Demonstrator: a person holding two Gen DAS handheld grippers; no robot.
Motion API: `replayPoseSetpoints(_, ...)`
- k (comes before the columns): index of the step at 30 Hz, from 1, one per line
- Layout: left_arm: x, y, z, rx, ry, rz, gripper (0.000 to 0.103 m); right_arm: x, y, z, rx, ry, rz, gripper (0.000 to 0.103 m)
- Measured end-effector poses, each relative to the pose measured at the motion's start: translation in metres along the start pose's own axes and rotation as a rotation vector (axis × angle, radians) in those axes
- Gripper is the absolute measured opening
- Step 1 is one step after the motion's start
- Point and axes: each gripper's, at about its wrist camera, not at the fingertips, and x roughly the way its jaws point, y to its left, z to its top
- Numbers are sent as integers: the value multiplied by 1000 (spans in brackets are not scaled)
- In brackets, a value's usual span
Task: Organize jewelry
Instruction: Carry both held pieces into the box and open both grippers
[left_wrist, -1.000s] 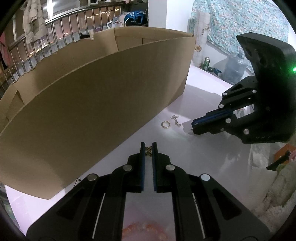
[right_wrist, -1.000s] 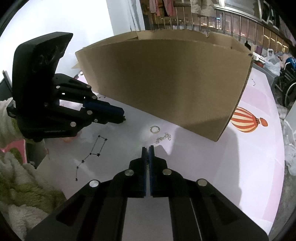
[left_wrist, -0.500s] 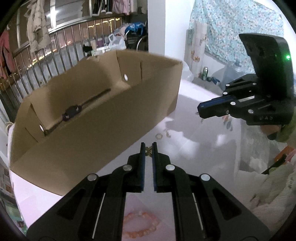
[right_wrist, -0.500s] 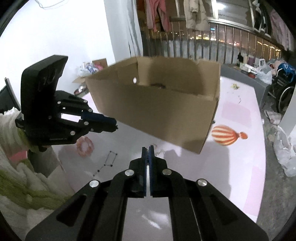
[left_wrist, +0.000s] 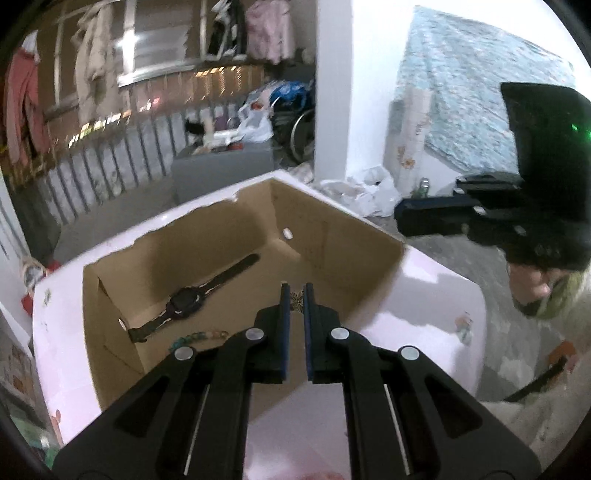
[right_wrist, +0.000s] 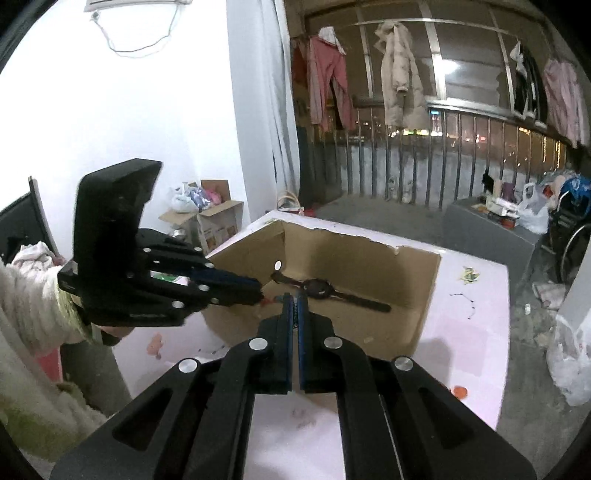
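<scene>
Inside the cardboard box on the pink table: black wristwatch, flat on the box floor, straps stretched out, long axis slanting from the near-left corner toward the far wall. Beside it, a beaded bracelet. Above the box, left gripper, nearly closed, pinching a small gold filigree piece at the fingertips. Right gripper closed too, a thin chain barely visible between its 2 fingers.

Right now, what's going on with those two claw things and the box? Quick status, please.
Left gripper pinching a small gold trinket. Right gripper shut, something tiny between pads. Both over cardboard box; watch and bead bracelet already inside. Nothing in the way.
</scene>
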Motion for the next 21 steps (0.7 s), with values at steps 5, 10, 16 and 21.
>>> replayPoseSetpoints(5, 44, 27, 13, -77, 85, 6, 7, 40, -26, 0, 75, 91, -3, 2)
replayPoseSetpoints(10, 62, 44, 15, -141, 102, 10, 34, 51, -34, -5, 107, 103, -22, 7)
replayPoseSetpoints(16, 62, 51, 13, -172, 98, 10, 39, 45, -41, -10, 128, 86, -40, 27)
replayPoseSetpoints(21, 54, 52, 11, -181, 90, 19, 39, 33, -45, -13, 152, 68, -51, 28)
